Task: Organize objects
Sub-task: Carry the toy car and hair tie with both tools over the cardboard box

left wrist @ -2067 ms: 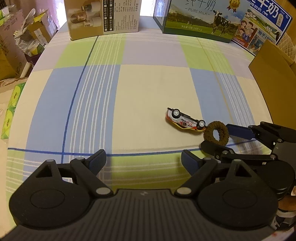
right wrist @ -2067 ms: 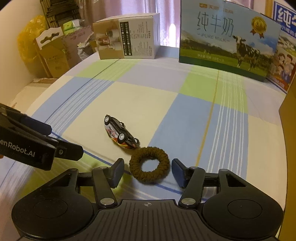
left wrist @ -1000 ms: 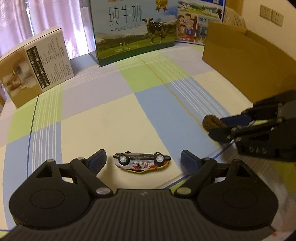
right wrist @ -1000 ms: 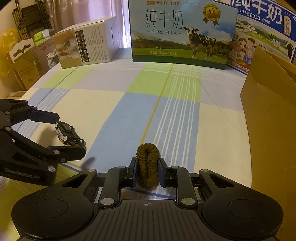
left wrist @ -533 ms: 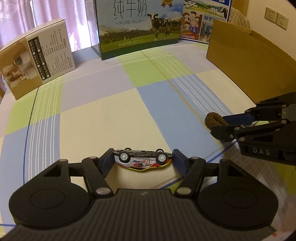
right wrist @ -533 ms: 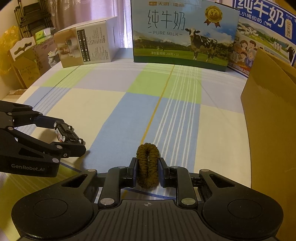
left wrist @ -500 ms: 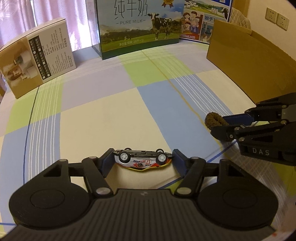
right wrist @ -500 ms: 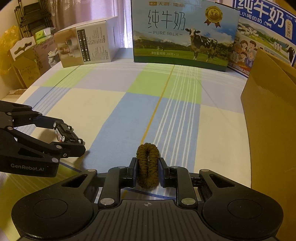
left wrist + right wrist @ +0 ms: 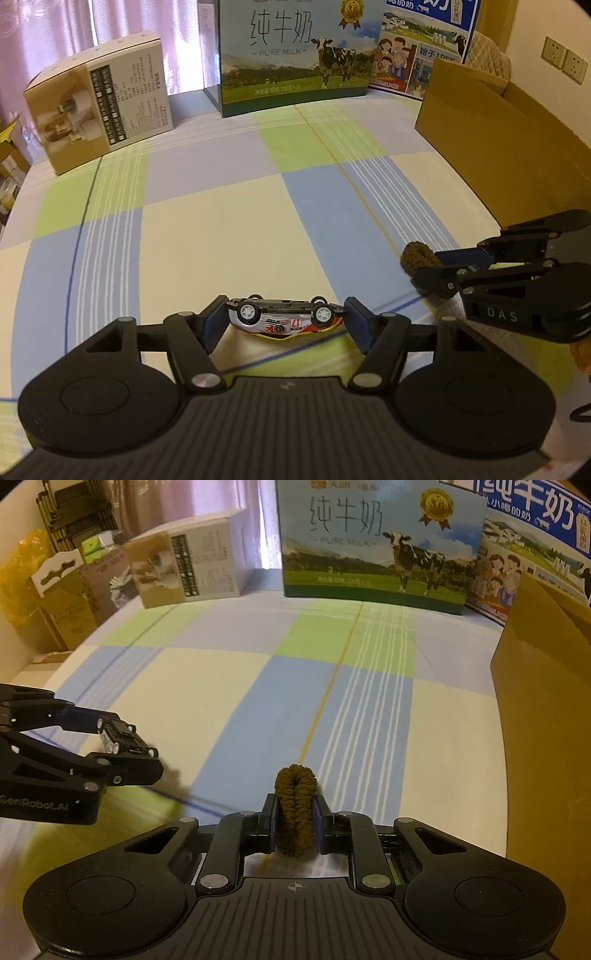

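Left wrist view: the left gripper (image 9: 284,319) pinches a toy car (image 9: 282,320) lengthwise, wheels up, above the checked cloth (image 9: 207,236); the car's roof is hidden. At right, the right gripper (image 9: 424,264) is cut off by the frame edge.

Right wrist view: its jaws squeeze a brown hair tie (image 9: 295,810) flat, lower end hidden. The cardboard box (image 9: 546,716) is cropped at right.
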The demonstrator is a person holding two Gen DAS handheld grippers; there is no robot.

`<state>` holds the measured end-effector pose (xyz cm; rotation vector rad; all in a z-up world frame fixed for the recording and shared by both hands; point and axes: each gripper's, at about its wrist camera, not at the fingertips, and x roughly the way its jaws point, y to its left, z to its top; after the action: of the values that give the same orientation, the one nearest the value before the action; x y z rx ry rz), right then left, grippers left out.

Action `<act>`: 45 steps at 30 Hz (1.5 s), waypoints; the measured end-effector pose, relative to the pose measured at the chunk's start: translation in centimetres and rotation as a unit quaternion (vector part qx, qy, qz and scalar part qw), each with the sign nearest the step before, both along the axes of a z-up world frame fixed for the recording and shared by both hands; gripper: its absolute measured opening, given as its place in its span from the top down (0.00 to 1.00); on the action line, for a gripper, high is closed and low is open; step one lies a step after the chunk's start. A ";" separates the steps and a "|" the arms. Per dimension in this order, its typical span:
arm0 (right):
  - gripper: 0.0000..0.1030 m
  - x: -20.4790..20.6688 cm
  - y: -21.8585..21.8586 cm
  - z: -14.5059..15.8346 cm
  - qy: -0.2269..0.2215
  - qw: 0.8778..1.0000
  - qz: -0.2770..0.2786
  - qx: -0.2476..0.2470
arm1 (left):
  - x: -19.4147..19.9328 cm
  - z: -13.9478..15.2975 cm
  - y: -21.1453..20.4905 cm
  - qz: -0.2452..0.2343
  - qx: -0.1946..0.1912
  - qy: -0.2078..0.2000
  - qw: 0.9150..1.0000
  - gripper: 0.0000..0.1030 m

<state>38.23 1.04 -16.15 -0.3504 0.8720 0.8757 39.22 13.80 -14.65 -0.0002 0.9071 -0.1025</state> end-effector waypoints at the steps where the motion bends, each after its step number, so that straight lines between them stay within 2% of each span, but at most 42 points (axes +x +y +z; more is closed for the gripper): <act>1: 0.85 -0.3 -0.1 0.3 0.001 1.000 0.002 0.003 | -0.2 0.2 0.0 0.006 0.001 0.003 1.000 0.38; 6: 0.85 -2.1 -1.1 2.4 -0.001 1.000 0.010 0.022 | -1.7 1.7 0.3 0.036 -0.006 0.012 0.999 0.38; 10: 0.85 -3.4 -2.4 4.5 -0.006 0.999 0.008 0.045 | -3.1 3.6 -0.1 0.041 -0.005 0.003 0.999 0.38; 18: 0.85 -5.4 -6.1 8.2 -0.018 0.997 -0.006 0.081 | -5.3 8.2 -2.9 0.021 -0.009 -0.038 0.999 0.38; 26: 0.85 -6.5 -11.3 10.9 -0.025 0.993 -0.036 0.107 | -6.4 11.1 -8.0 -0.018 -0.021 -0.065 0.997 0.38; 36: 0.85 -4.5 -20.0 14.5 -0.045 0.985 -0.099 0.134 | -5.2 13.6 -16.3 -0.074 -0.039 -0.087 0.993 0.38; 45: 0.85 -0.2 -26.2 15.2 -0.052 0.981 -0.136 0.132 | -2.3 14.3 -23.6 -0.099 -0.046 -0.087 0.990 0.38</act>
<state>38.02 -25.20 -0.95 -0.0427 0.6779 0.7003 36.96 -9.80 -0.38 0.0138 0.7246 -0.3244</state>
